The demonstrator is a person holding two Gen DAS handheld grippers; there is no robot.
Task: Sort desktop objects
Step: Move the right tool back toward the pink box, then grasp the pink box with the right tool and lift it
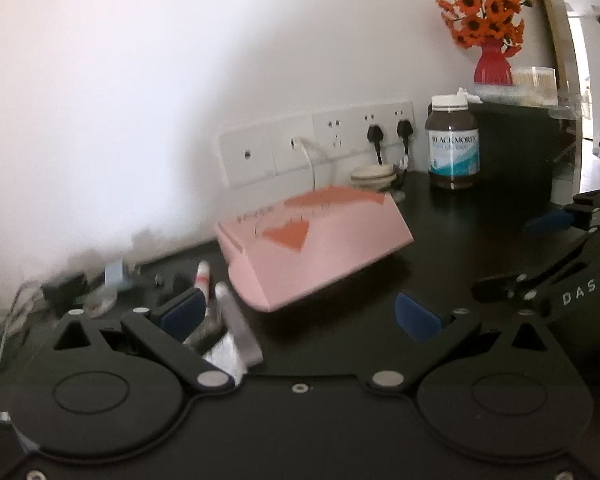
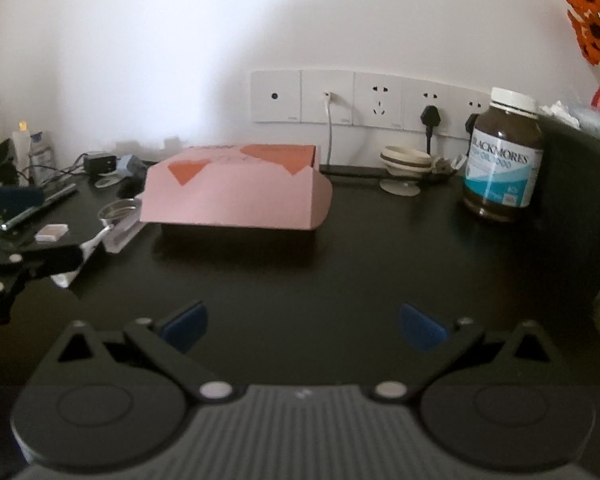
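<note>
Sorting looks barely begun: the pink box (image 2: 236,190) sits mid-table (image 2: 340,260), and left of the box pens, a tube (image 1: 204,280) and small clutter lie loose. The bottle (image 2: 502,160) stands right of the box by the wall. Both the left gripper (image 1: 300,312) and right gripper (image 2: 304,328) have jaws spread, empty, short of the box.

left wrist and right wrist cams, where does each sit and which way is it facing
Left wrist: on the open left gripper, low over the desk's left part, facing the wall; the right gripper shows at right.
Right wrist: on the open right gripper, further right, facing the wall; the left gripper shows at left.
Shared: pink box, brown bottle, sockets.
</note>
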